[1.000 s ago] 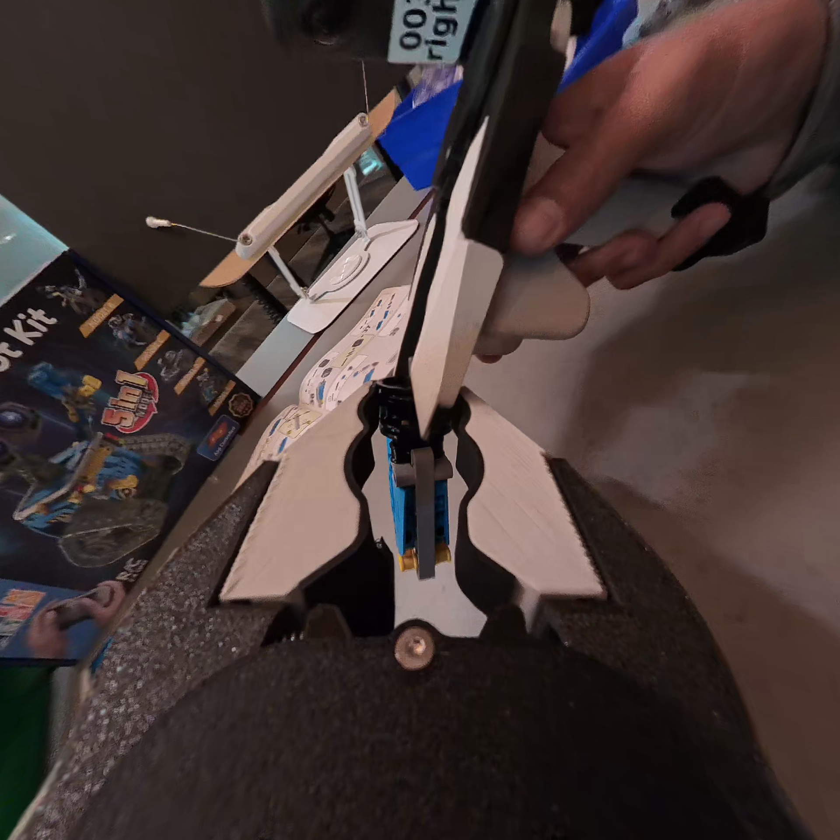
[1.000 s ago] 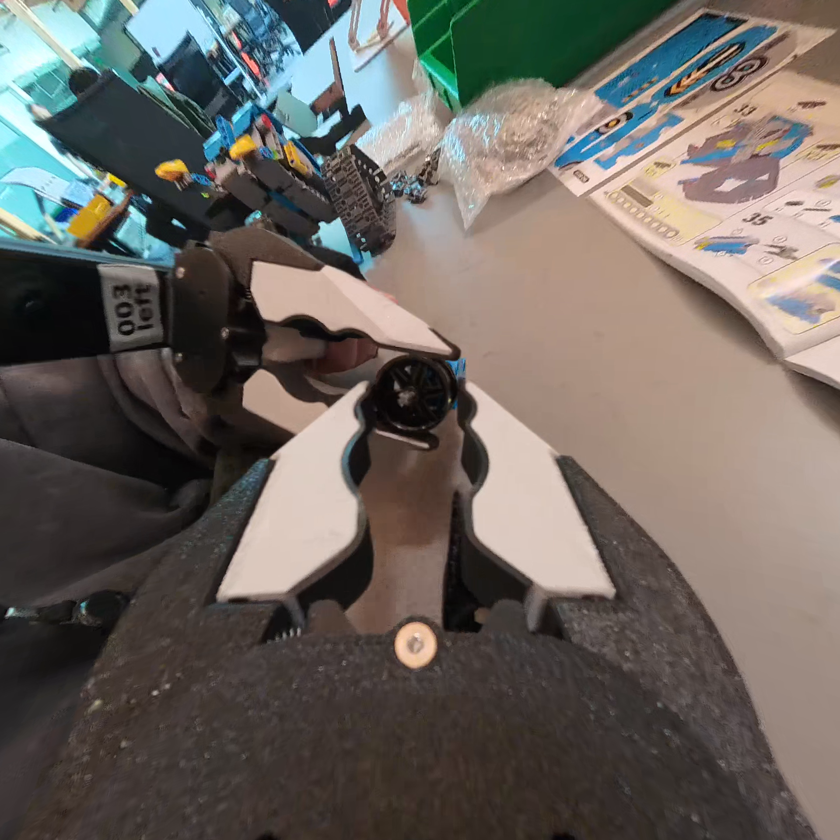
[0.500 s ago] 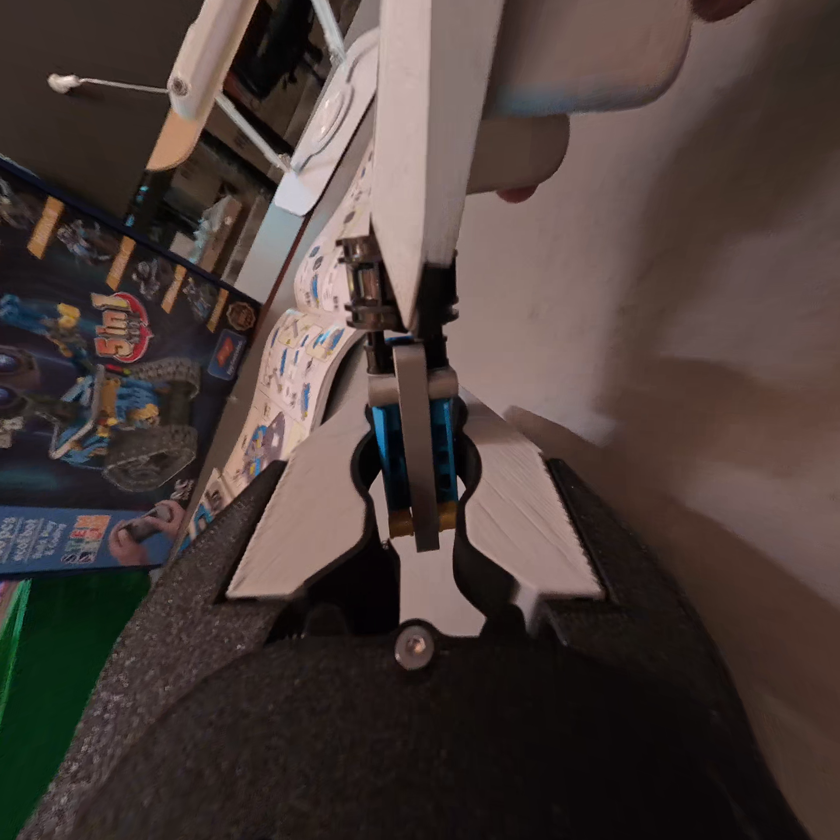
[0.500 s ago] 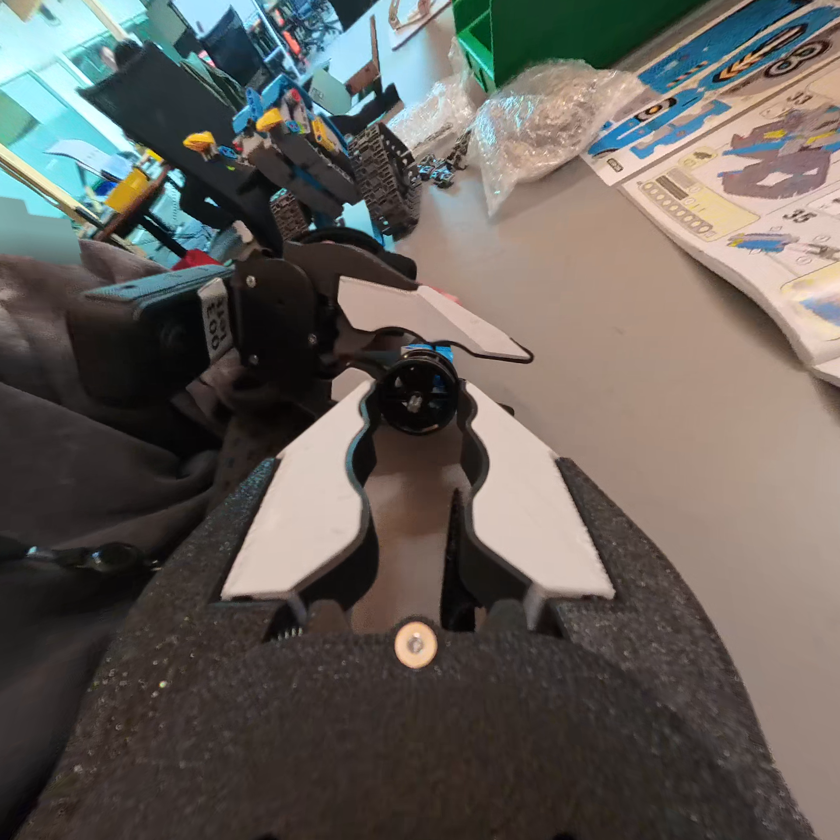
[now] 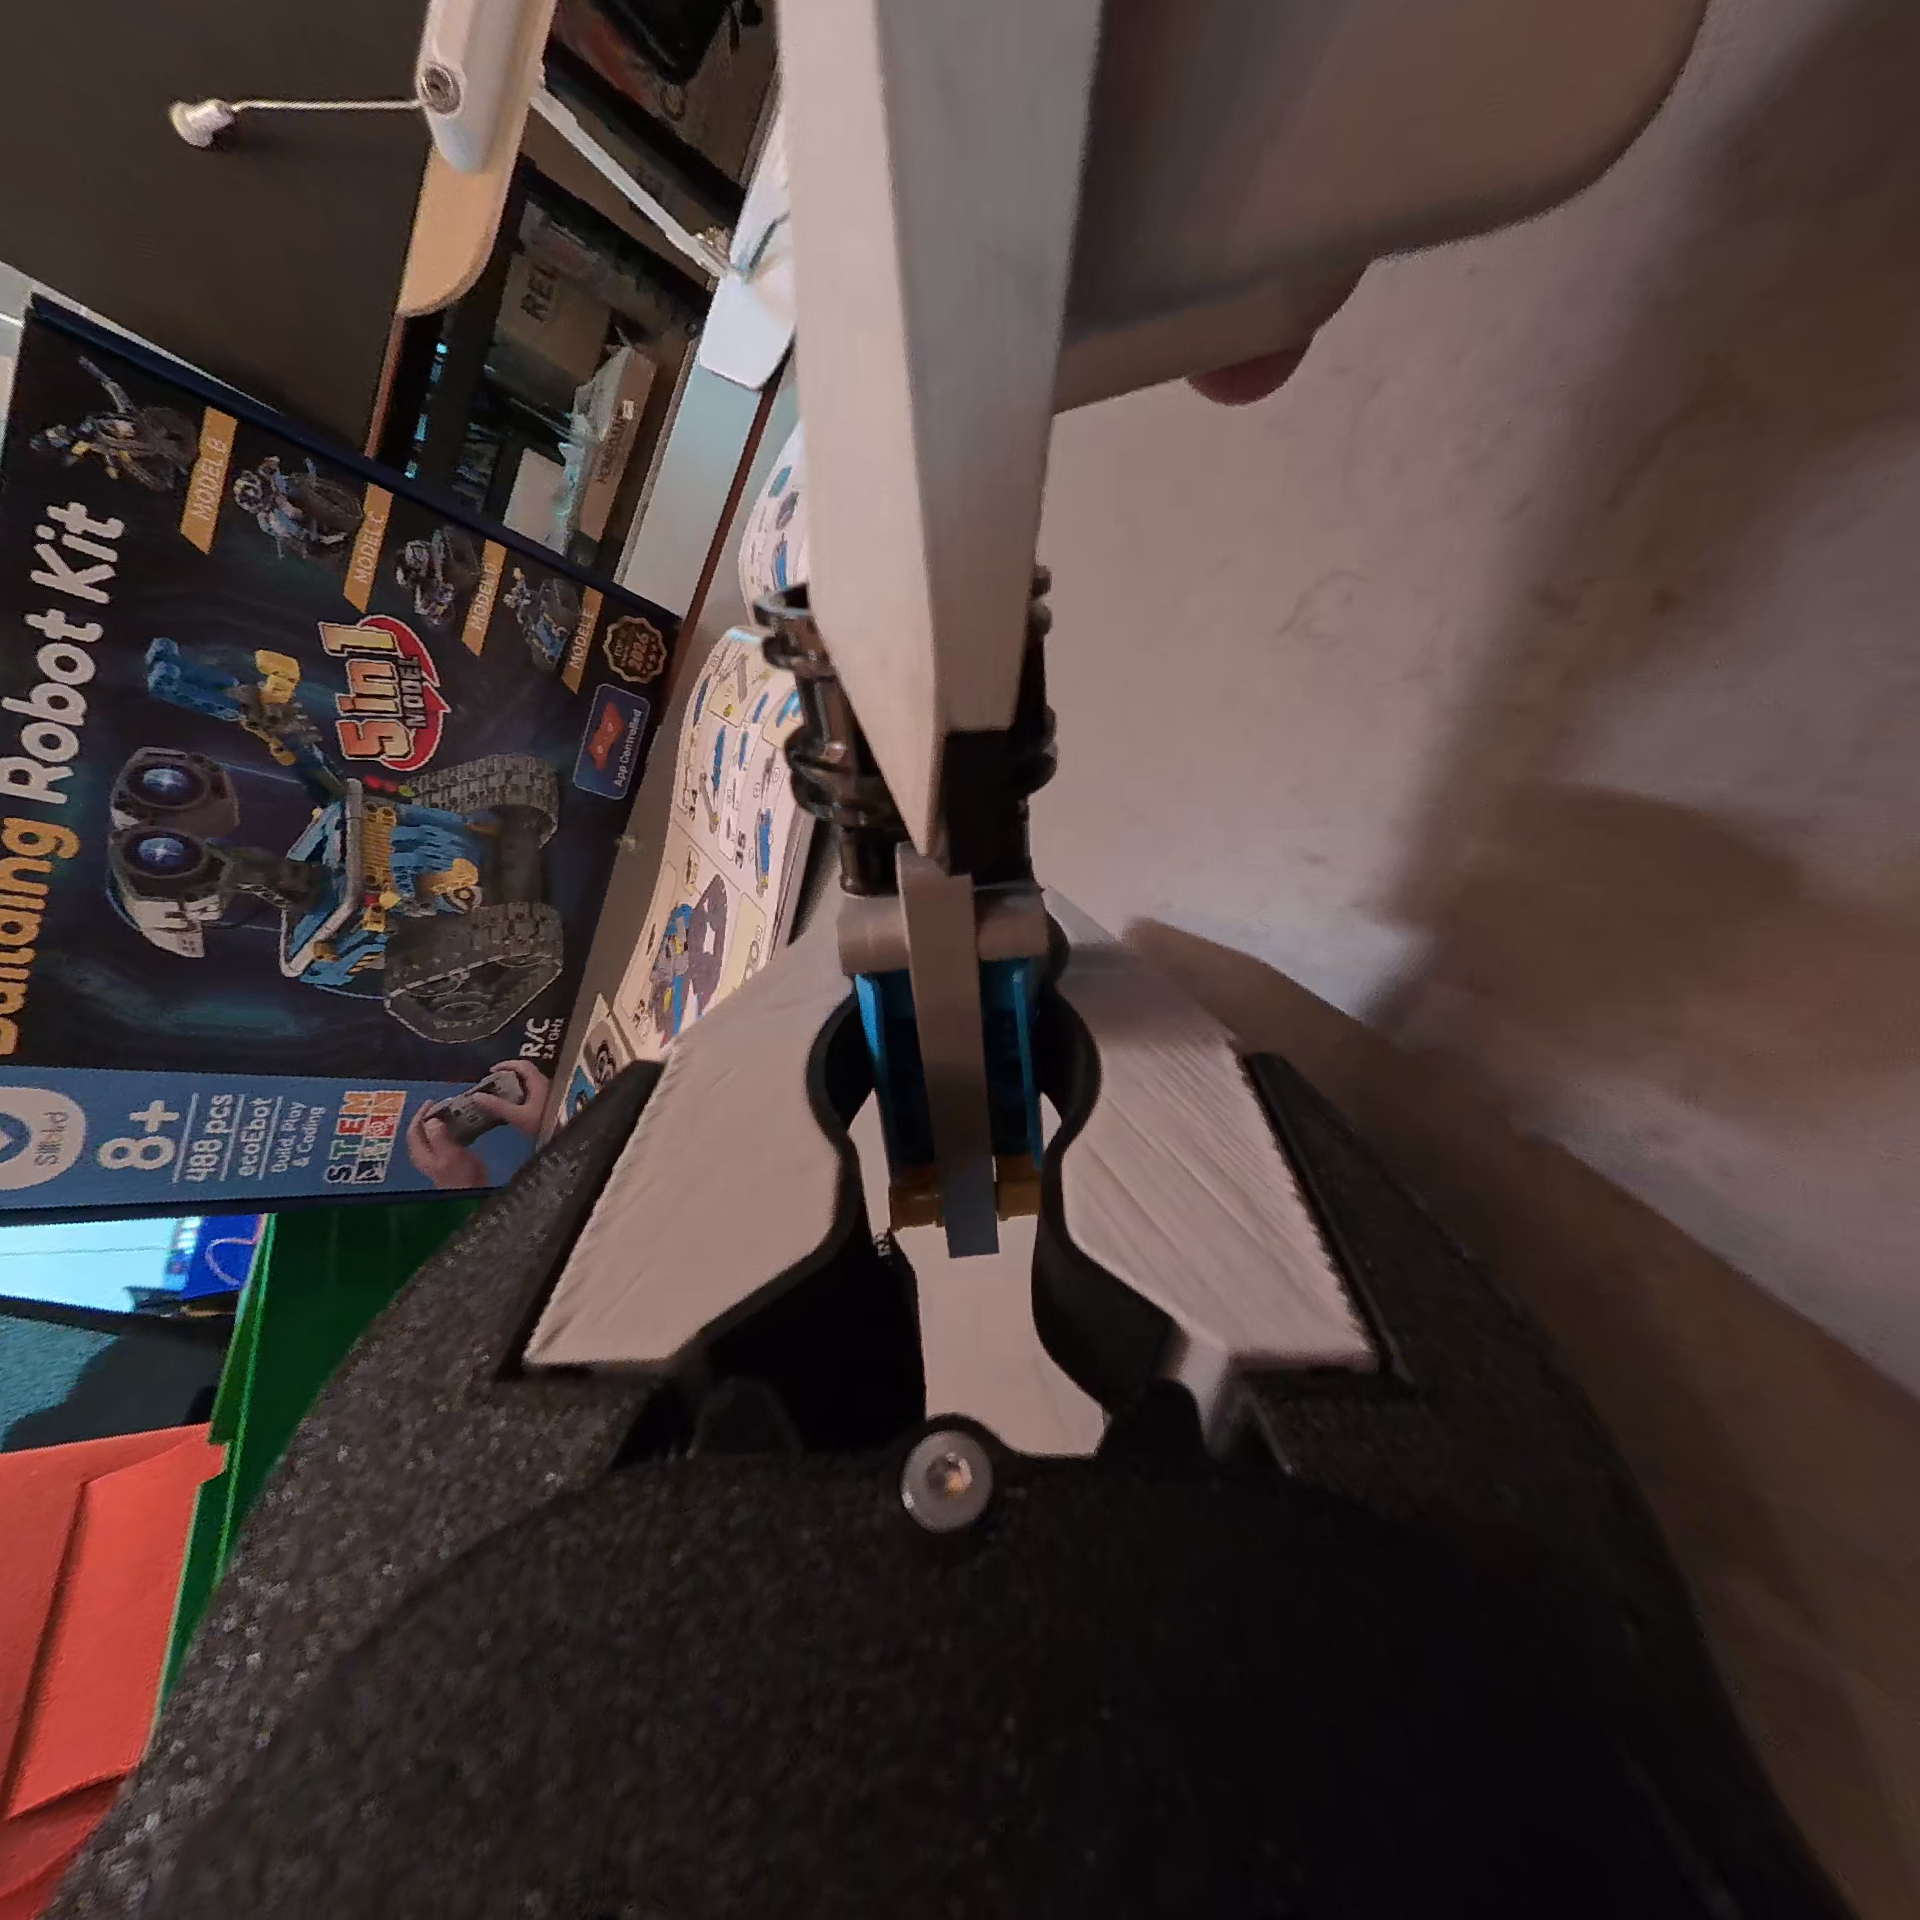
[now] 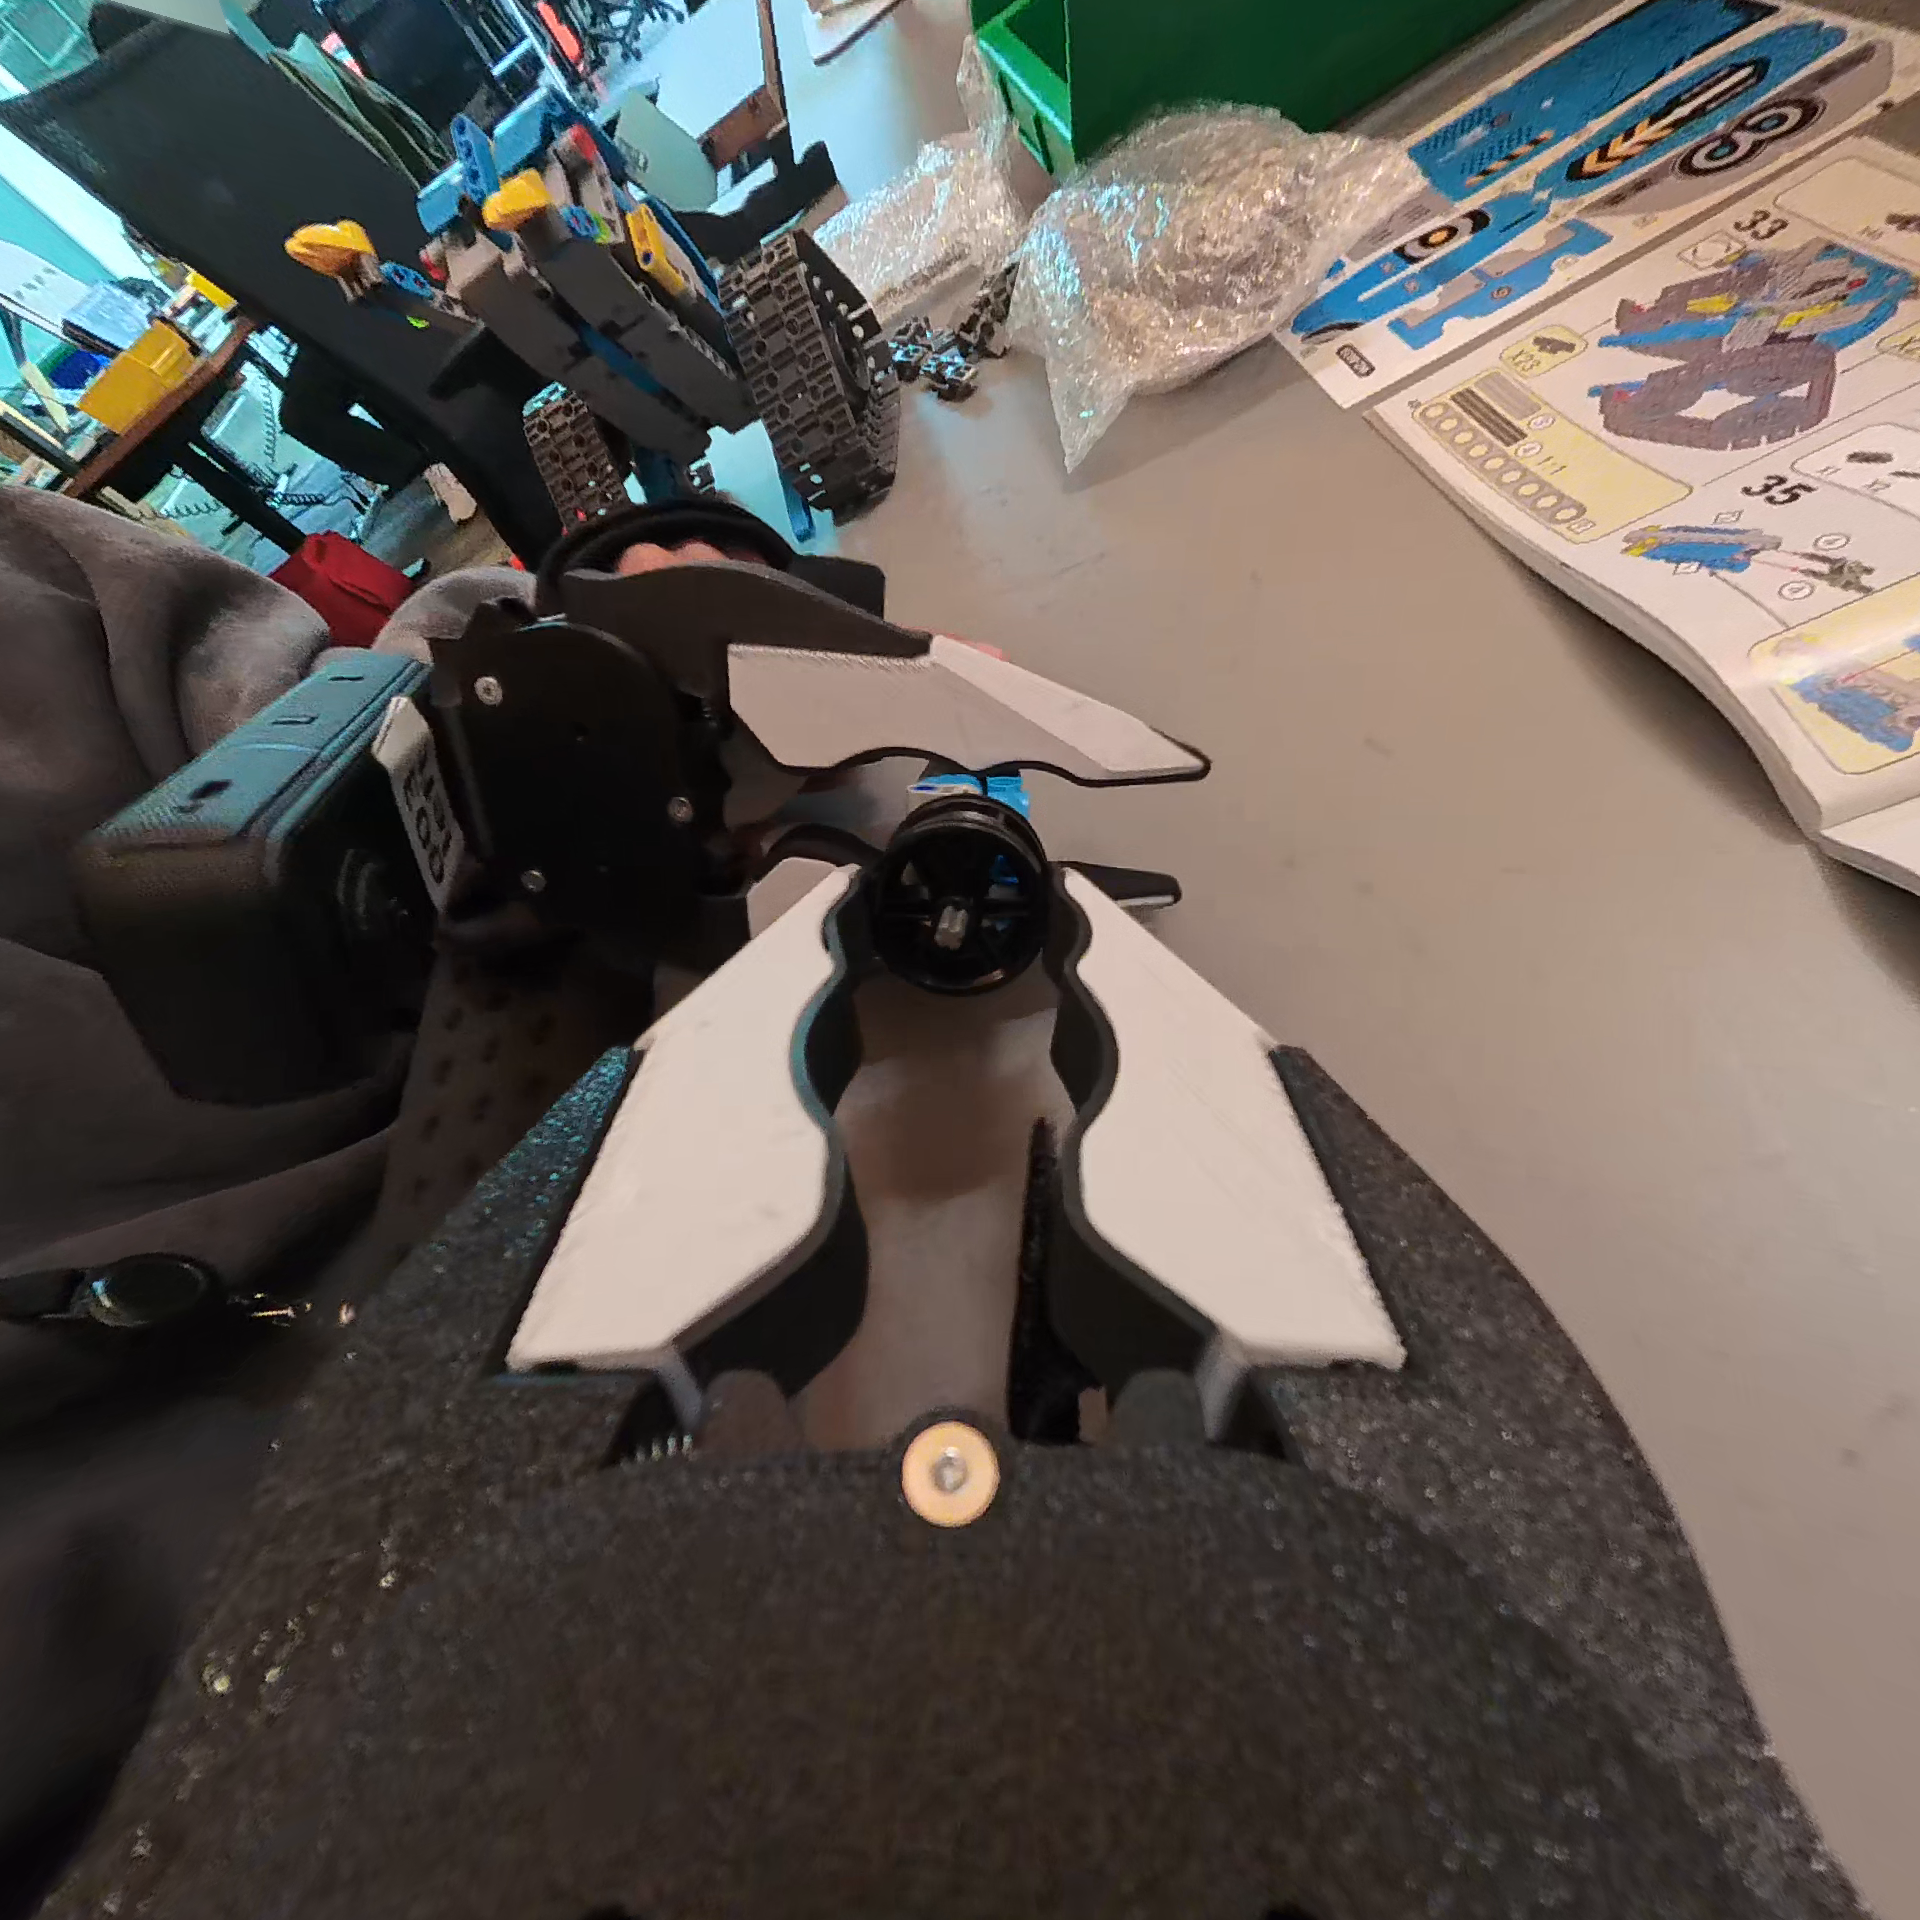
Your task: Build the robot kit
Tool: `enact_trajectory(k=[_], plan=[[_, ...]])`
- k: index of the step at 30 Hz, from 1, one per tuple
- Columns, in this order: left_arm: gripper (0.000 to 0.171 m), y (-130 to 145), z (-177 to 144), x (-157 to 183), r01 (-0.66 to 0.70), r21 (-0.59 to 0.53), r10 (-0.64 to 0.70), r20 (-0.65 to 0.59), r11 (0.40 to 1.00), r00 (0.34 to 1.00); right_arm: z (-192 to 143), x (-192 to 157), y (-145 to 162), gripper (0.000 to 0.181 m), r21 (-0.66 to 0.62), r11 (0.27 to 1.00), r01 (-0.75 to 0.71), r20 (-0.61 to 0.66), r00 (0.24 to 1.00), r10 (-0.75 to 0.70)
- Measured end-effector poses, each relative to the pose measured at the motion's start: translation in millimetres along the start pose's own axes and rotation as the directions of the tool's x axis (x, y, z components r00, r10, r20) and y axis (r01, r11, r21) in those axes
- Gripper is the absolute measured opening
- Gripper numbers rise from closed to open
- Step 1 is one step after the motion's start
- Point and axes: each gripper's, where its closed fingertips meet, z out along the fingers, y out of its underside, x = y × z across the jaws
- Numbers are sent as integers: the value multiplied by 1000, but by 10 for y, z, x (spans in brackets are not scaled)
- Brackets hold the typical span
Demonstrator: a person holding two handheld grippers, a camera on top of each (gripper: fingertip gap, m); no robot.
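A small brick assembly of blue beams, a grey beam and yellow pins carries a black spoked wheel at one end. My left gripper is shut on the blue and grey beams. My right gripper is shut on the wheel, which sits between its fingertips. In the left wrist view the right gripper's white finger comes down from above onto the wheel. In the right wrist view the left gripper's fingers reach in from the left, above and below the blue beams. Both hold the piece above the grey table.
An open instruction booklet lies at the right, with clear plastic bags and a green bin behind it. A tracked blue-and-grey model stands at the back left. A dark kit box stands upright beside the booklet. My hands' fingertips stand some 6 cm from each other.
The two grippers have moved closer together and turned while both keep their hold. The left gripper now lies more level in the right wrist view, and the kit box fills more of the left view.
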Motion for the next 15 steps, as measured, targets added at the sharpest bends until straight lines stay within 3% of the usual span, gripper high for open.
enact_trajectory(k=[15], plan=[[22,59,32,1,-25,-52,26,20,998,999,86,-22,32,32,-41,998,44,-61,997,-46]])
